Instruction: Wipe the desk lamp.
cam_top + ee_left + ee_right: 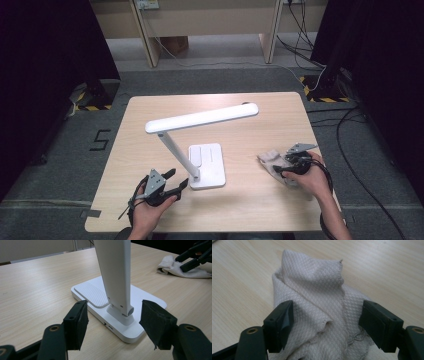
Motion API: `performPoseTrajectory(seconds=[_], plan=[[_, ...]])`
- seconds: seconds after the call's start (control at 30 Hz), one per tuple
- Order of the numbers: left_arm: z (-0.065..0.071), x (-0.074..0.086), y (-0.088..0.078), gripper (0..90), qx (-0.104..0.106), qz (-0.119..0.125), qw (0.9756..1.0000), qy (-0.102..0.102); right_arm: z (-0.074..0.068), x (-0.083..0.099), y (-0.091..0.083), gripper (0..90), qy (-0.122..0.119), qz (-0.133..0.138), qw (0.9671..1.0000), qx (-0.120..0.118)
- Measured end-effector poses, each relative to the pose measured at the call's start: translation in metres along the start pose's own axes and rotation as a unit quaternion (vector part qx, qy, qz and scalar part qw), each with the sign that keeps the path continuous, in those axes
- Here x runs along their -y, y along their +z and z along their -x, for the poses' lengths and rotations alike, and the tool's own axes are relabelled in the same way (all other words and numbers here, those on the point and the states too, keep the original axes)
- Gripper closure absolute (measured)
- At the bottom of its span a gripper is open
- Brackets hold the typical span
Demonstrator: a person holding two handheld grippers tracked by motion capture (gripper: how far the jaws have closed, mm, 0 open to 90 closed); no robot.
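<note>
**Cloth pickup staged beside lamp, left gripper bracing the base**

High view: The lamp stood mid-table, base toward the person, arm leaning up and left, head running level across to the right. The left gripper lay at the near-left corner of the base, jaws spread and aimed at the foot of the arm; probably set there to steady the lamp while it gets wiped. The right gripper sat over the cloth, which lay crumpled on the table well to the right of the base, apart from it.

Left gripper view: Jaws stood wide, one on each side of the lamp's hinge, pads not touching it. The base rested flat on the table. Cloth and the other gripper showed far right.

Right gripper view: Jaws were spread, straddling the bunched cloth; pads flanked the folds without pressing them. The raised ridge of fabric sat between them, a likely place to pinch. Judgement: grasp not yet made; closing comes next.
</note>
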State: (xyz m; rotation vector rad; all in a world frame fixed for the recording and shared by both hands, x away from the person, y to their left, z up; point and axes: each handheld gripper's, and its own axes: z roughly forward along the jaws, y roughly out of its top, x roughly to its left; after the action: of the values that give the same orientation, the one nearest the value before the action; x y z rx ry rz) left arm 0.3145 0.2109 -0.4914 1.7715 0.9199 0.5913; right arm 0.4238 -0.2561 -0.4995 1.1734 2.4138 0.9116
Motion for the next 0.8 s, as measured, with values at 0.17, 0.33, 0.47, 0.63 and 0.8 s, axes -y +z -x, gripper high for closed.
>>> performPoseTrajectory(seconds=[0.17, 0.33, 0.47, 0.63, 0.8], plan=[[0.005, 0.001, 0.000, 38.6, 0.009, -0.003, 0.9999, 0.006, 0.003, 0.003, 0.002, 45.0, 0.016, 0.017, 0.9997, -0.008], [0.012, -0.001, -0.001, 40.2, 0.019, -0.003, 0.9996, 0.019, 0.003, 0.005, 0.001, 67.0, 0.035, 0.028, 0.9989, -0.014], [0.016, -0.002, -0.001, 41.9, 0.032, -0.005, 0.9990, 0.031, -0.001, 0.004, 0.001, 76.4, 0.037, 0.027, 0.9988, -0.018], [0.027, -0.008, 0.001, 42.7, 0.062, -0.007, 0.9968, 0.051, -0.011, 0.001, -0.002, 80.1, 0.044, 0.020, 0.9981, -0.039], [0.041, -0.019, 0.008, 41.3, 0.091, -0.005, 0.9928, 0.078, -0.038, -0.012, -0.010, 80.3, 0.014, 0.036, 0.9961, -0.079]])
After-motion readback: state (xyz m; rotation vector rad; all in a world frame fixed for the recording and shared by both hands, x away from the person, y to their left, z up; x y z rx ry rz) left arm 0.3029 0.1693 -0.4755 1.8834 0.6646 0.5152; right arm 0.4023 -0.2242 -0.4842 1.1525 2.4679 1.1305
